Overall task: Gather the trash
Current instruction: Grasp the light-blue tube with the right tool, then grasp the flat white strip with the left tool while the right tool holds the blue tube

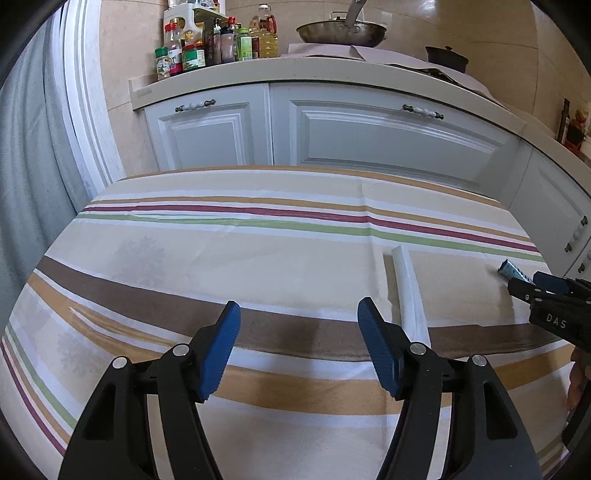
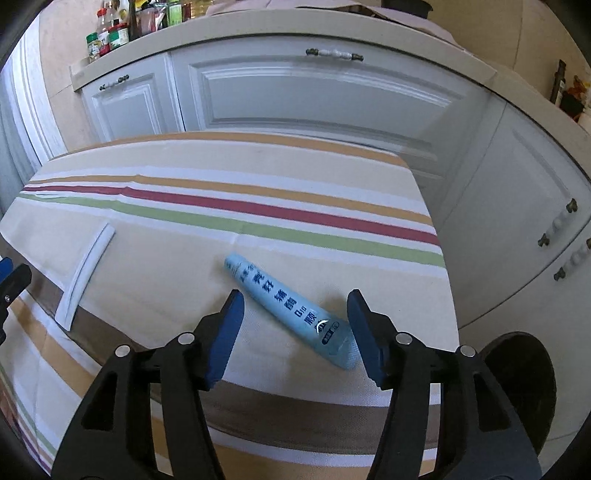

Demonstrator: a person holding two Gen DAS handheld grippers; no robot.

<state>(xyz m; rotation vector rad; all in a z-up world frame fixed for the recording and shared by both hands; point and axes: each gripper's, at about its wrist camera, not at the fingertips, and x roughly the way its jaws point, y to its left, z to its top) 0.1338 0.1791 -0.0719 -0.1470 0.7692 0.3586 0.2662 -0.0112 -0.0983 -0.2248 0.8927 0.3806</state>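
Note:
A light blue tube [image 2: 291, 306] with dark print lies flat on the striped tablecloth [image 2: 221, 206]. My right gripper [image 2: 293, 317] is open and hovers over it, the tube's wide end close to the right finger. A white strip [image 1: 408, 291] lies on the cloth just right of my left gripper [image 1: 299, 332], which is open and empty. The strip also shows in the right wrist view [image 2: 85, 273]. The tube's tip [image 1: 515, 269] and the right gripper [image 1: 528, 286] show at the right edge of the left wrist view.
White kitchen cabinets [image 1: 332, 125] stand behind the table, with bottles [image 1: 207, 44], a pan [image 1: 340, 31] and a dark pot [image 1: 445, 57] on the counter. A dark round bin opening [image 2: 521, 384] sits below the table's right edge.

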